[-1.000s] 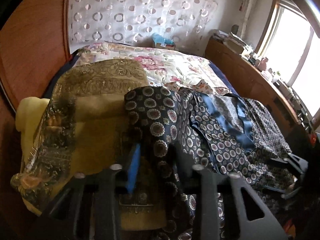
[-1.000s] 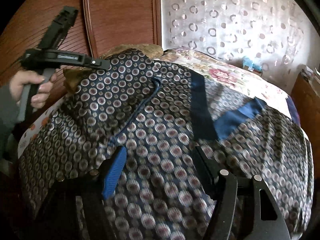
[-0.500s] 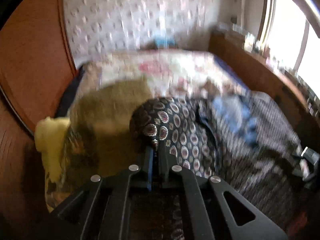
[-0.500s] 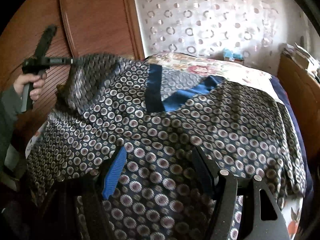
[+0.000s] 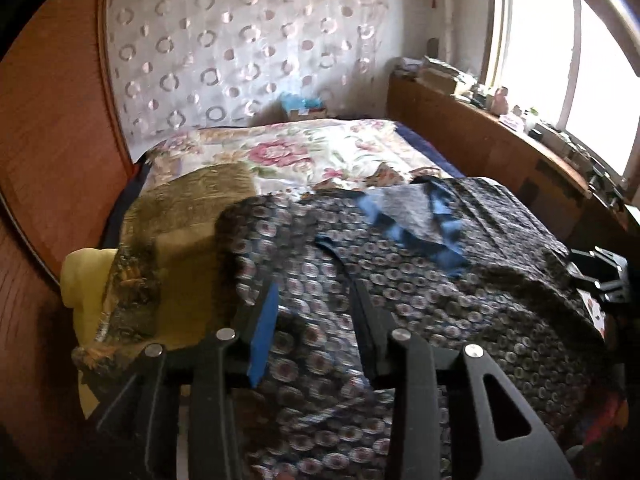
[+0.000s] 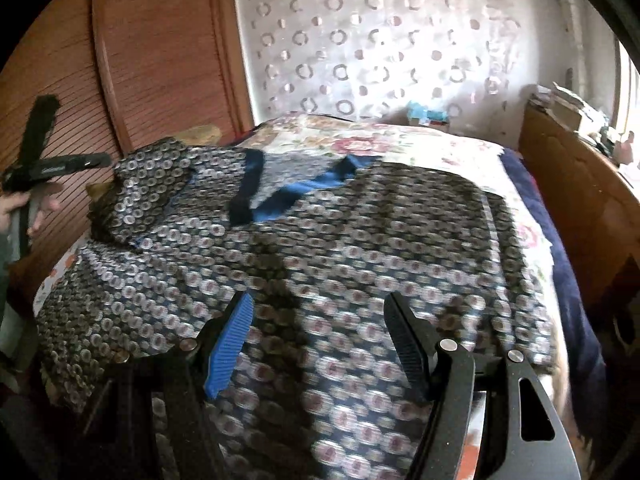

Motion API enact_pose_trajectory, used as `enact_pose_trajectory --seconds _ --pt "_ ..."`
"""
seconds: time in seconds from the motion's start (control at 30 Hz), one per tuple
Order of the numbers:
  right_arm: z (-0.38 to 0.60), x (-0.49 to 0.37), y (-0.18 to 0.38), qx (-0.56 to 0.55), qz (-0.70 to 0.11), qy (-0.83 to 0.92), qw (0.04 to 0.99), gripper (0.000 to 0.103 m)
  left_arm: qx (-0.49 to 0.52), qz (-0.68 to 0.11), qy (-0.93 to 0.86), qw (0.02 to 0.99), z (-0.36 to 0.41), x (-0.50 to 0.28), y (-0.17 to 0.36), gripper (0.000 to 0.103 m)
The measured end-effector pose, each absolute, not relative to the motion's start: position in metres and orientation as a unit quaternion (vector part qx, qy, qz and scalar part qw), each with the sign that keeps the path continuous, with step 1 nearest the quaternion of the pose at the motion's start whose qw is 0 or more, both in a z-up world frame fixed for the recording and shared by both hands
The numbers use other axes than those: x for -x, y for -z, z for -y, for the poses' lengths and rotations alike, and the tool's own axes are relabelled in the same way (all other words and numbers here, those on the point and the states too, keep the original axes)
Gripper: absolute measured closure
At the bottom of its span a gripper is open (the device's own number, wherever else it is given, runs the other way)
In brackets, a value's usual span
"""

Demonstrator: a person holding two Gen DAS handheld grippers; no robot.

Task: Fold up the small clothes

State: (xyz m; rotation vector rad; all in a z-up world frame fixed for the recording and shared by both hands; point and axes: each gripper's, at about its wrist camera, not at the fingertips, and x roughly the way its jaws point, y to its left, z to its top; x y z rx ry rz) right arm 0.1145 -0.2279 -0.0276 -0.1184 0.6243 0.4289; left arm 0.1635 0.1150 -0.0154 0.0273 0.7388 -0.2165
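Released folded-over sleeve of navy circle-print satin shirt [image 5: 400,292], left gripper [image 5: 316,300] jaws just reopened partway and empty above cloth, right gripper [image 6: 320,332] wide open, empty; shirt flat on floral bedspread [image 5: 304,152], collar at 12 o'clock.

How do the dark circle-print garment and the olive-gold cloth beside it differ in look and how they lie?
The circle-print garment is dark navy with small pale medallions and blue trim; the olive-gold cloth is mustard and brown with a paisley-like border. The garment lies spread wide over the near half of the bed; the cloth lies in a narrower heap along the left edge, over something yellow. Both rest on the floral bedspread, neither gripped.
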Motion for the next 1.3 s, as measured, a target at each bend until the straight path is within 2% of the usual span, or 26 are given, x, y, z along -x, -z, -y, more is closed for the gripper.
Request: enact_pose_trajectory --seconds 0.4,0.5,0.67,0.7,0.77,0.97,1.07,1.13,1.23,1.3 --pt "0.305 -0.127 0.022 0.038 -0.342 -0.109 0.933 0.034 -0.034 -0.404 0.137 0.904 -0.053 -0.153 0.079 0.065" --pt "0.315 -0.134 0.020 0.024 -0.354 -0.098 0.930 0.043 -0.039 -0.412 0.140 0.899 -0.043 -0.153 0.089 0.065" --pt "0.325 -0.142 0.022 -0.002 -0.371 -0.087 0.924 0.050 -0.051 -0.423 0.136 0.894 -0.033 -0.153 0.099 0.065" --pt "0.325 -0.145 0.023 -0.004 -0.376 -0.087 0.922 0.057 -0.054 -0.426 0.137 0.893 -0.031 -0.154 0.101 0.065" --pt "0.327 -0.148 0.026 -0.012 -0.388 -0.087 0.917 0.063 -0.064 -0.428 0.136 0.891 -0.026 -0.154 0.105 0.065" --pt "0.333 -0.153 0.026 -0.020 -0.397 -0.085 0.913 0.064 -0.065 -0.424 0.129 0.894 -0.027 -0.155 0.106 0.063" --pt "0.340 -0.154 0.024 -0.034 -0.400 -0.086 0.912 0.064 -0.062 -0.426 0.141 0.892 -0.024 -0.155 0.107 0.052" --pt "0.344 -0.158 0.026 -0.043 -0.402 -0.090 0.910 0.064 -0.069 -0.428 0.153 0.888 -0.020 -0.155 0.109 0.037" --pt "0.347 -0.158 0.025 -0.051 -0.404 -0.097 0.908 0.065 -0.078 -0.432 0.159 0.884 -0.013 -0.155 0.110 0.025" --pt "0.346 -0.161 0.027 -0.049 -0.402 -0.101 0.909 0.071 -0.080 -0.433 0.160 0.883 -0.011 -0.155 0.110 0.023"
